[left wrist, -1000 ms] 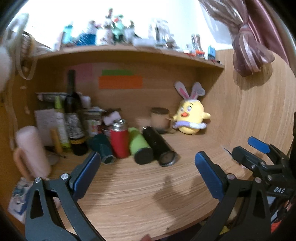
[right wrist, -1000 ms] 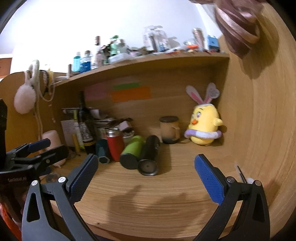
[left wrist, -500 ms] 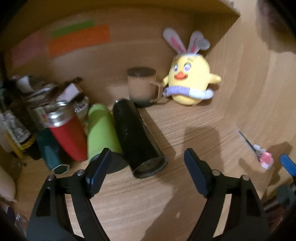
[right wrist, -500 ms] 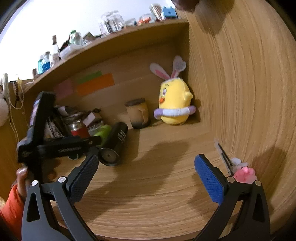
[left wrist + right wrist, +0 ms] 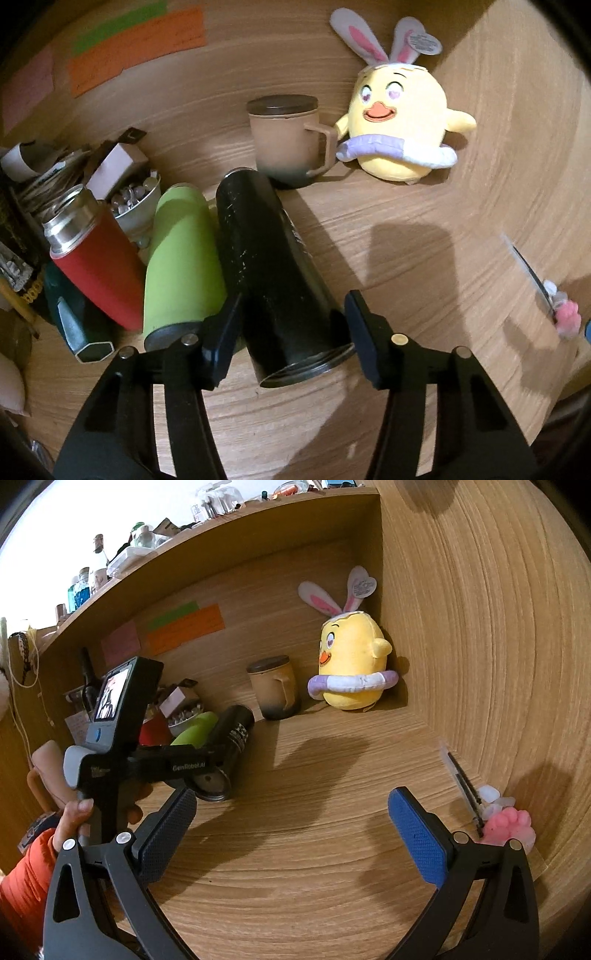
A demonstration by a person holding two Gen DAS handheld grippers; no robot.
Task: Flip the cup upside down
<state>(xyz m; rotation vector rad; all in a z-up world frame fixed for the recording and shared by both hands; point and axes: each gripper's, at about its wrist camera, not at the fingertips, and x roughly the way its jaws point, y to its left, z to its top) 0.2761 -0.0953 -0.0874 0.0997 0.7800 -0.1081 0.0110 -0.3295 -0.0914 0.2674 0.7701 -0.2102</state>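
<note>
Since the earlier frames the left gripper [image 5: 291, 332] has moved in from open desk to the black cup [image 5: 273, 273]. Its fingers now straddle the cup's near end, apart, narrower than before; contact cannot be confirmed. The cup lies on its side at 12 o'clock, mouth toward the camera, unchanged in position. The green bottle [image 5: 181, 258] touches it at 10 o'clock, leaving the left finger [image 5: 221, 336] little room. At 2 o'clock the desk [image 5: 424, 266] is bare up to the side wall, where a pen [image 5: 532, 273] lies. The mug [image 5: 286, 142] and the plush chick [image 5: 400, 134] stand beyond, at the back wall. The right gripper [image 5: 291, 830] hovers over bare desk, fingers wide apart, holding nothing.
</note>
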